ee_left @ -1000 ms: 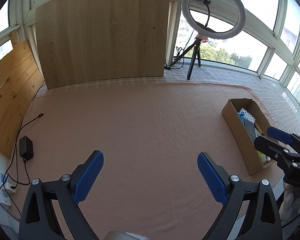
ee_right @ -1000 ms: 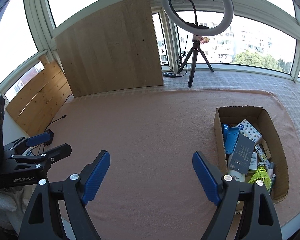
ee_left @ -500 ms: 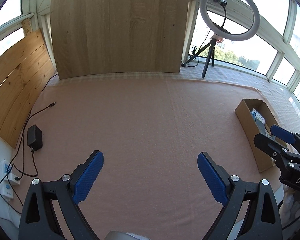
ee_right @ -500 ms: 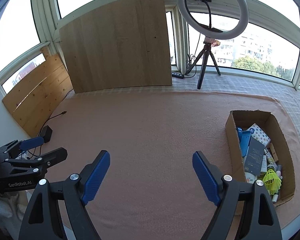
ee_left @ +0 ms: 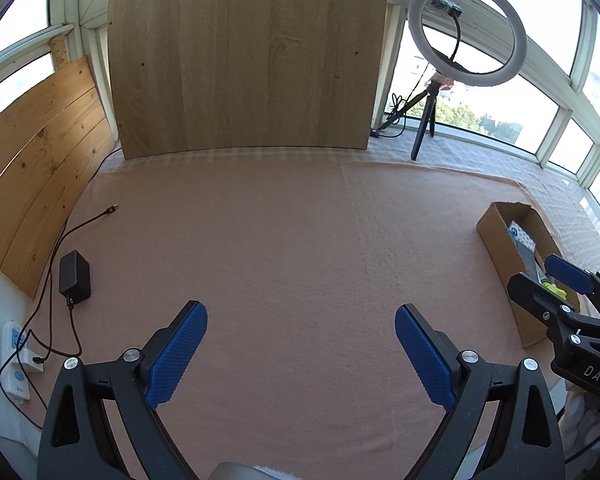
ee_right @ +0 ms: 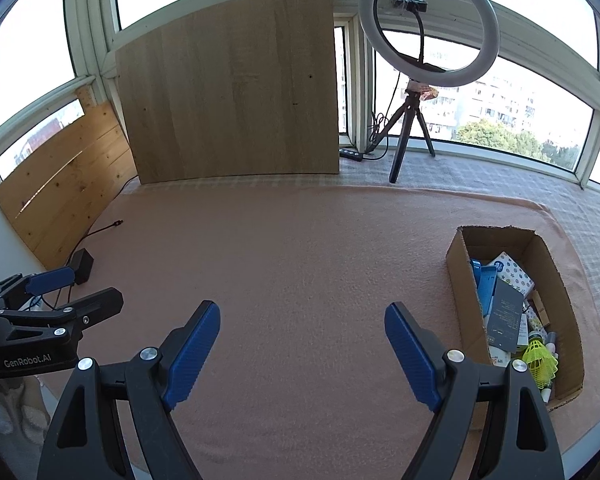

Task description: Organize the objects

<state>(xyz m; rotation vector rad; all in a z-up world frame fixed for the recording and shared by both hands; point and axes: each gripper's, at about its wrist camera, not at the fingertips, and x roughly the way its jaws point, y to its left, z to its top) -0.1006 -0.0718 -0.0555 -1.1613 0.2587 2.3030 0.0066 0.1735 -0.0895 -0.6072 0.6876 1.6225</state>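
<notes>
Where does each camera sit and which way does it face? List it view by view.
Left wrist: on the left gripper, angled down over the pink cloth; its own open blue fingers show, the right gripper at the right edge.
Right wrist: on the right gripper, same tilt; open fingers, left gripper at the left edge.
Shared: cardboard box, ring light, wooden board.

Both the left gripper (ee_left: pixel 301 316) and the right gripper (ee_right: pixel 302 314) have black frames with silver screws. Ribbed blue pads line their fingers (ee_right: pixel 190 354). White lettering marks their sides.
</notes>
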